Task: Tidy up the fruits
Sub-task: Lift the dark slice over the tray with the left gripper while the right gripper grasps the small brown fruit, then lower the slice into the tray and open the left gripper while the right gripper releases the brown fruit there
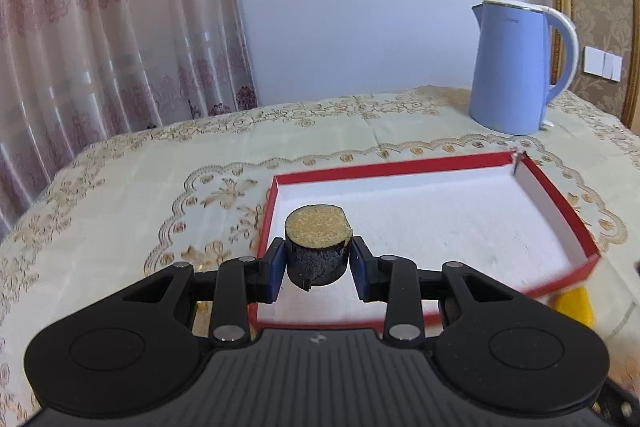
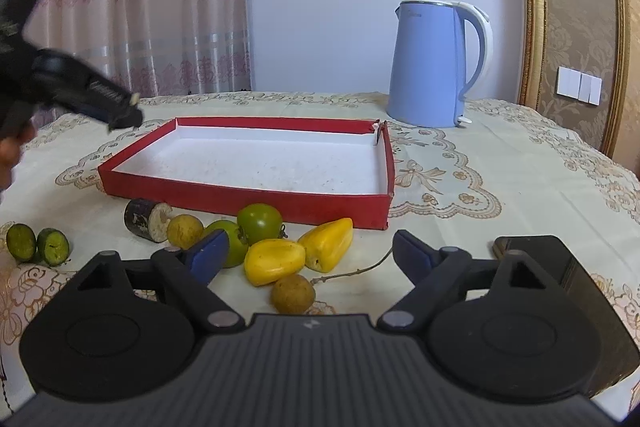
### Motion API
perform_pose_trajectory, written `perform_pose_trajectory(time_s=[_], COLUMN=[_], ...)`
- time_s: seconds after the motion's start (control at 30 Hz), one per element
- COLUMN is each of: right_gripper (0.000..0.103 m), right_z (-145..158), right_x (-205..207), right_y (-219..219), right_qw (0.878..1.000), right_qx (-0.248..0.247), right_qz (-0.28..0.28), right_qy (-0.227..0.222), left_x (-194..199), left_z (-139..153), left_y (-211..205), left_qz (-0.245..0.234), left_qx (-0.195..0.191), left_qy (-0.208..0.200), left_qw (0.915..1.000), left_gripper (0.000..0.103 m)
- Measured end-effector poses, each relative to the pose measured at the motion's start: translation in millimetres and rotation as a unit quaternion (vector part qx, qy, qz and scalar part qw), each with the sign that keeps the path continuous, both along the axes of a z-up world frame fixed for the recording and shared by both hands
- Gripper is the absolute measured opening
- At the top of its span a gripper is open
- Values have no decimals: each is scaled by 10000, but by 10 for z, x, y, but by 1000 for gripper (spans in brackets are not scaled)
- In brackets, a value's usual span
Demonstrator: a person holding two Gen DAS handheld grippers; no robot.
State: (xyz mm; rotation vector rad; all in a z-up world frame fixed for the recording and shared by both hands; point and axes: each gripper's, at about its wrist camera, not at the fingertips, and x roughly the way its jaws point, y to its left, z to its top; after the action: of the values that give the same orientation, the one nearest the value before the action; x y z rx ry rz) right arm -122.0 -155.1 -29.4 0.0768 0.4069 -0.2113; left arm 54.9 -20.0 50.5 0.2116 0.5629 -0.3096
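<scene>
Right tongs (image 2: 306, 251): were spread wide and held nothing, low over the near fruit on the table (image 2: 520, 187).
Longan (image 2: 293, 293): lay nearest, between the spread fingers, a thin bare twig (image 2: 352, 271) just to its right.
Yellow fruit pieces: two lay side by side, one (image 2: 274, 261) near, one (image 2: 328, 243) touching it on its far right.
Green tomatoes: one (image 2: 259, 223) sat behind the yellow pieces; a second (image 2: 232, 247) was partly hidden by the left finger.
Second longan (image 2: 185, 231): sat left of the tomatoes.
Dark sugarcane piece (image 2: 146, 219): lay on its side just beyond that longan, near the tray's front wall.
Green lime halves (image 2: 38, 245): sat as a pair at the far left, well apart from the rest.
Black phone (image 2: 536, 251): lay at the near right.
Left tongs (image 1: 319, 263): pinched a short sugarcane segment (image 1: 318, 247), upright, pale cut face up, over the near-left corner of the tray.
Red tray (image 2: 248, 201): white inside, held no fruit in the right view.
Blue kettle (image 2: 434, 65): stood beyond the tray, far right.
</scene>
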Motion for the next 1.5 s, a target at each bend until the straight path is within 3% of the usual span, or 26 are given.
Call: perform_pose_trajectory(time_s=[0.2, 0.57, 0.97, 1.2, 1.23, 1.3, 1.37, 1.5], right_gripper=[69, 24, 24, 24, 24, 24, 24, 24], right_z=[-17, -174, -123, -45, -32, -5, 35, 127], right_x=[-47, 49, 18, -41, -45, -41, -17, 90], right_y=[4, -76, -89, -156, -169, -192, -218, -307], right_qw=[9996, 9965, 9966, 9977, 9978, 9980, 9981, 9979], right_qx=[-10, 351, 256, 224, 234, 240, 250, 364], right_qz=[219, 488, 538, 447, 433, 421, 429, 483], right_qy=[152, 582, 561, 465, 442, 401, 352, 218], left_x=[308, 660, 902, 941, 933, 914, 875, 729], left_z=[-105, -289, -426, -455, -442, -404, -346, -183], left_y=[-214, -448, -666, -797, -797, -785, -729, -508], left_qz=[33, -10, -54, -87, -84, -78, -44, 75], left_qx=[193, 403, 567, 737, 724, 723, 680, 546], left_qy=[132, 483, 739, 690, 653, 623, 528, 288], left_qw=[9997, 9980, 9956, 9948, 9952, 9954, 9963, 9981], left_gripper=[33, 33, 33, 36, 37, 56, 67, 68])
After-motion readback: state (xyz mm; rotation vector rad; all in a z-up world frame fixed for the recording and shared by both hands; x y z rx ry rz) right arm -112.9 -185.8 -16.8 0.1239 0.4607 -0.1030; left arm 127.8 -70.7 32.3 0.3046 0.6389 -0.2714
